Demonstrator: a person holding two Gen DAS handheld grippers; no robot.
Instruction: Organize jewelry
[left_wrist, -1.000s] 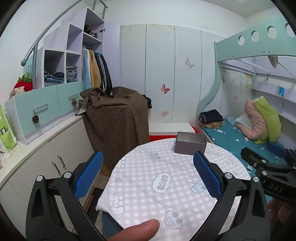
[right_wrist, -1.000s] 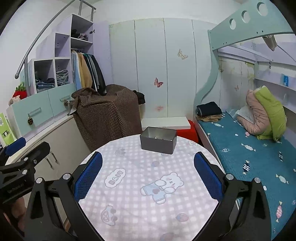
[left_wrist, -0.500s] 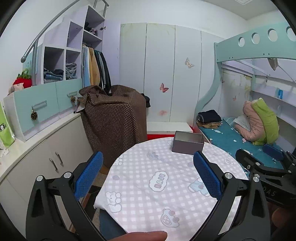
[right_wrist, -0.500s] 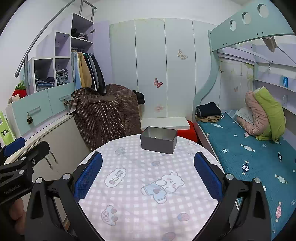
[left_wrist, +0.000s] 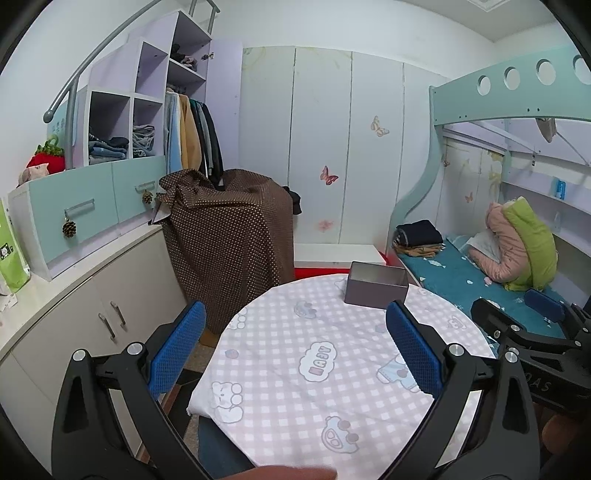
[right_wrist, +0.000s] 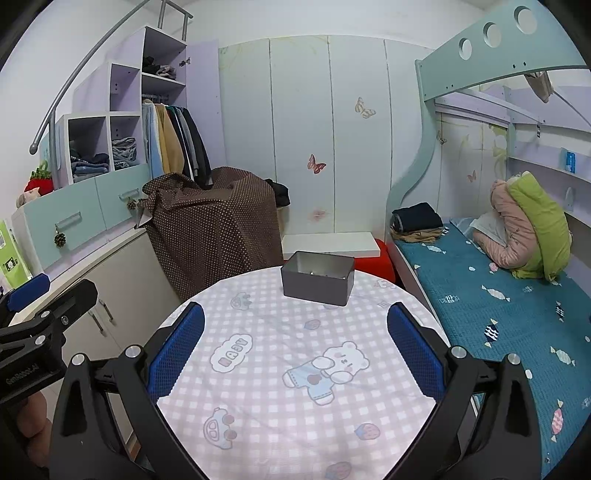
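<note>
A grey metal box stands open-topped at the far edge of a round table covered with a pink checked cloth. Something small and pale lies inside the box; I cannot tell what it is. The same box shows in the left wrist view, beyond the right blue pad. My left gripper is open above the table's near left part, nothing between its fingers. My right gripper is also open and holds nothing, well short of the box. Each gripper shows at the other view's side.
A brown dotted cloth drapes over furniture behind the table. White cabinets with drawers run along the left. A bunk bed with a teal mattress lies close on the right. A fingertip shows at the bottom edge.
Both grippers have drawn back and risen slightly, so the table and box look a little farther away. The finger at the bottom of the left wrist view has dropped lower. Both stay open.
</note>
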